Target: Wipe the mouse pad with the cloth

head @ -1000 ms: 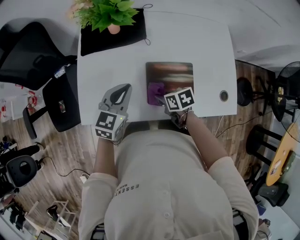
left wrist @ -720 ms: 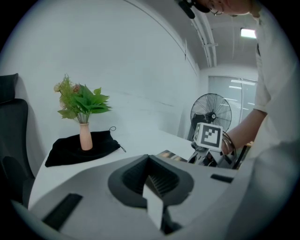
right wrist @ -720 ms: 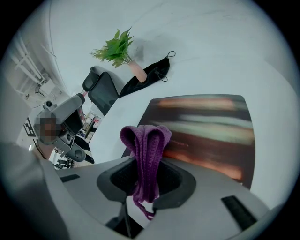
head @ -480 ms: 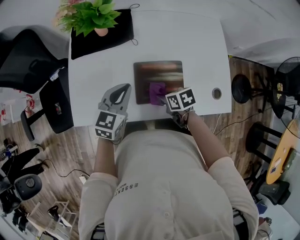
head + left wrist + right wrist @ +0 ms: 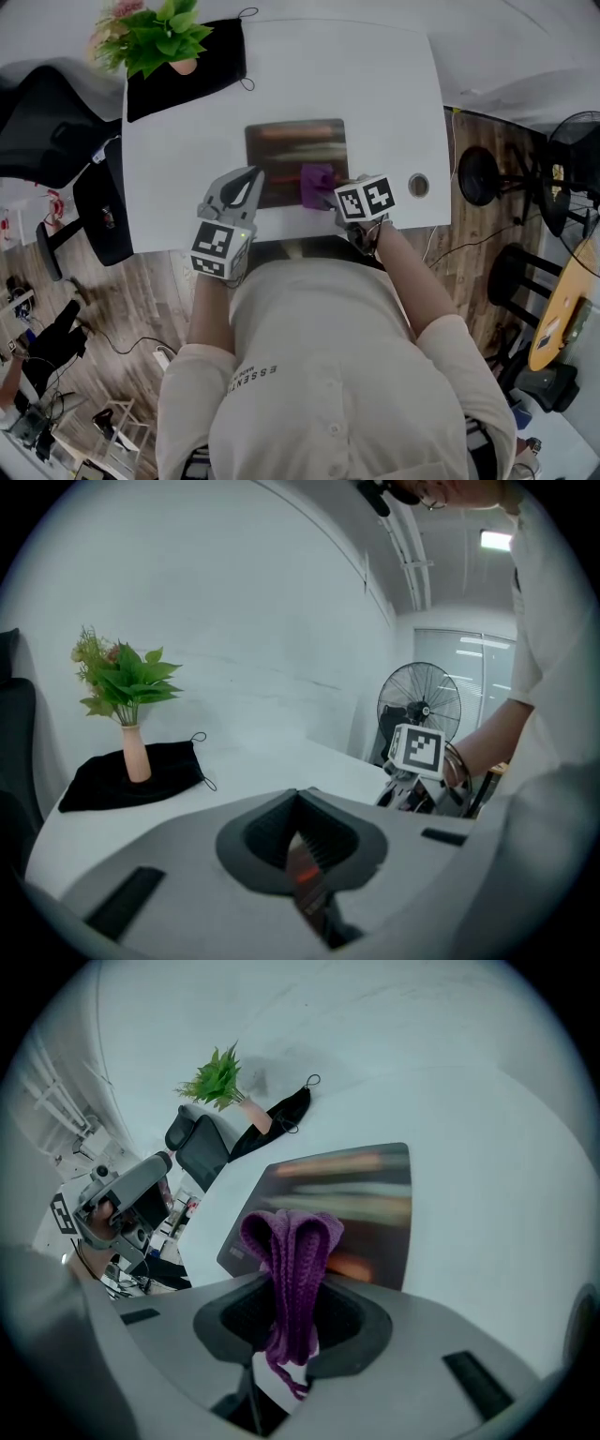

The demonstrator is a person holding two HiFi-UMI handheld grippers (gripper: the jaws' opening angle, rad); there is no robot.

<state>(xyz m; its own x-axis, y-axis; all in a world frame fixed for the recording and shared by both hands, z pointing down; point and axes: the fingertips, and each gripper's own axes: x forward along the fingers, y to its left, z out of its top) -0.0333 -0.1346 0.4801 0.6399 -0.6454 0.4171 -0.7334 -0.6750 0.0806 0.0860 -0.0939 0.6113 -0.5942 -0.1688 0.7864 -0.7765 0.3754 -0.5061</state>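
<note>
White table (image 5: 375,84) over a wood-plank floor (image 5: 122,300), seen from above; the person's torso covers its near edge.

Hidden or unclear: in the head view the jaw tips of the right gripper (image 5: 328,193) are lost under its marker cube and the cloth (image 5: 317,184). The left gripper (image 5: 253,176) overlaps the near-left corner of the mouse pad (image 5: 295,150); whether it touches the pad cannot be told. The pad's printed pattern is blurred into streaks.

Containers: a slim pink vase (image 5: 136,752) holds green leafy stems (image 5: 155,37) and stands on a flat black fabric pouch (image 5: 202,66) with a cord loop, at the far-left corner of the table.

Materials and shapes: the mouse pad is a dark, glossy rectangle with reddish and pale streaks (image 5: 347,1194). The cloth is purple, ribbed knit, folded into a loop (image 5: 291,1269) and pinched between the right jaws, which are clenched on it; it sits over the pad's near-right part. The left jaws are pressed together with nothing between their ridged dark pads. A pedestal fan (image 5: 424,700) stands beyond the table.
</note>
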